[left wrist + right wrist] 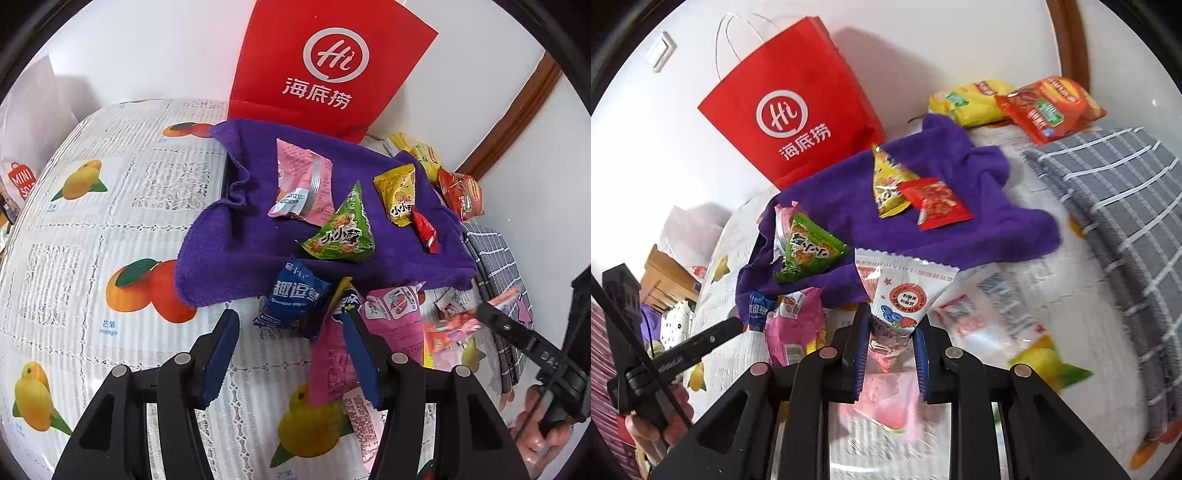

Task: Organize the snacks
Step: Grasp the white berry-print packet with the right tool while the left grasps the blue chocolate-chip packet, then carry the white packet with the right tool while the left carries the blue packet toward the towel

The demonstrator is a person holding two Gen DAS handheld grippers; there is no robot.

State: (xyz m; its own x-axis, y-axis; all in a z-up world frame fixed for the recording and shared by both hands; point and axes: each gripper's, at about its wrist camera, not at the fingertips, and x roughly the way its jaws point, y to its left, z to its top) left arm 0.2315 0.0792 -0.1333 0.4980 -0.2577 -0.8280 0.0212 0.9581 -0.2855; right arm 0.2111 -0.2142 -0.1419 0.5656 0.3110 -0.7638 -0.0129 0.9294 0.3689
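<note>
A table under a white lace-pattern plastic cover printed with mangoes, one captioned "mango", stands against a white wall. At its far edge sits a red paper bag with a white "Hi" logo and 海底捞. A rumpled purple towel before it carries a pink packet, a green triangular packet, a yellow packet and a small red one. A grey checked cloth covers the right edge. The left tongs gape wide near a blue packet reading "Chocolate chip". The right tongs pinch a white-and-pink sachet with blueberry art.
</note>
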